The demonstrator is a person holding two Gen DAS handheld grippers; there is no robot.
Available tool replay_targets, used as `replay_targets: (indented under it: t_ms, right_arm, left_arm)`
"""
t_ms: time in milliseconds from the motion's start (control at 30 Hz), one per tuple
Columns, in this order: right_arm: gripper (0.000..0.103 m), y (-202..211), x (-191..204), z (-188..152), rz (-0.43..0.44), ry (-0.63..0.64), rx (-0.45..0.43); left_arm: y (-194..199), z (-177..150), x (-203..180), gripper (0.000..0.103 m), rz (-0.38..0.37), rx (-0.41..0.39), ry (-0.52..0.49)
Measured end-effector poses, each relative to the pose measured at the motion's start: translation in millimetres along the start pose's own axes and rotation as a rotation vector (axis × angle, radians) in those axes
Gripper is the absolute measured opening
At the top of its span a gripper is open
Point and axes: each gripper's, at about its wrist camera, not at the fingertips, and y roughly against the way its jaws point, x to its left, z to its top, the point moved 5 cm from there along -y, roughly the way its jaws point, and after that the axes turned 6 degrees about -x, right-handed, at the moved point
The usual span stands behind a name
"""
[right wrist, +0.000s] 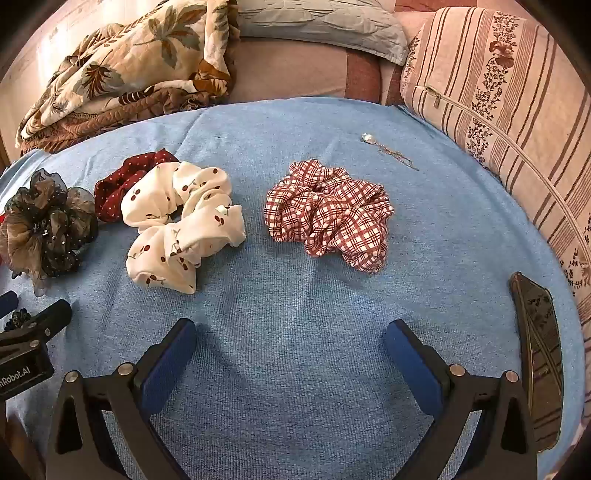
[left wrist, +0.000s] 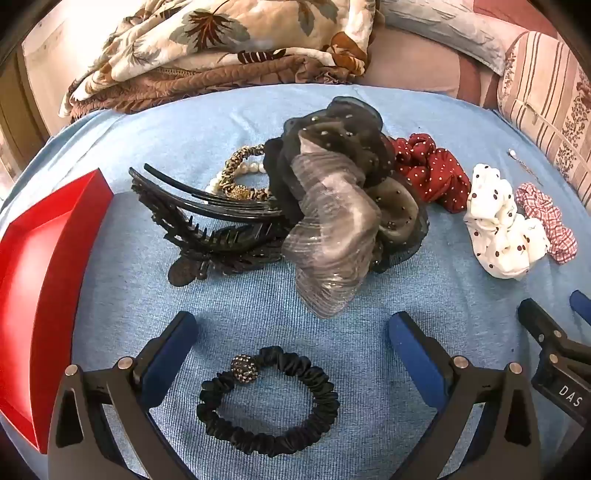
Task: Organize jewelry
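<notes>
You're working on a bed covered with a blue towel (right wrist: pixel 295 302). Behind it there's a crumpled leaf-print quilt (right wrist: pixel 122 74), a grey-blue pillow (right wrist: pixel 321 22), and a striped floral cushion (right wrist: pixel 498 92) along the right side.

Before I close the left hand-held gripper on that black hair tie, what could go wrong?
1. The left hand-held gripper is open, and the black hair tie lies flat on the blue towel. The pads may pinch towel along with it.
2. The sheer black scrunchie overlaps the black claw clip, so lifting either may drag the other.
3. The thin chain necklace sits near the towel edge, beside the striped cushion, and is easily overlooked.
</notes>
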Motion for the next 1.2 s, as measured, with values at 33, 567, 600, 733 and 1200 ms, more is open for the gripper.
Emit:
replay_targets:
  t_ms: [33, 567, 600, 733, 1200]
  right_arm:
    - [0.103, 0, 0, 0, 0.007, -0.007, -0.008]
    - [0.103, 0, 1, 0, 0.004, -0.005, -0.010]
    - [0.103, 0, 1, 0, 0.004, -0.005, -0.010]
    - [0.103, 1, 1, 0, 0.003, -0.004, -0.012]
    - [0.103, 10, 1, -9, 0.035, -0.054, 0.033]
  left_arm:
    - [0, 0, 3, 0.103, -0.003, 0.002, 0.002]
    - [1, 2, -1, 0.103, 0.058, -0.006, -0.048]
    - [1, 2, -2, 0.103, 0.057, -0.007, -0.048]
    - [3, 1, -3, 0.103, 0.060, -0.009, -0.050]
    - [33, -15, 1, 0.103, -0.008, 0.033, -0.081]
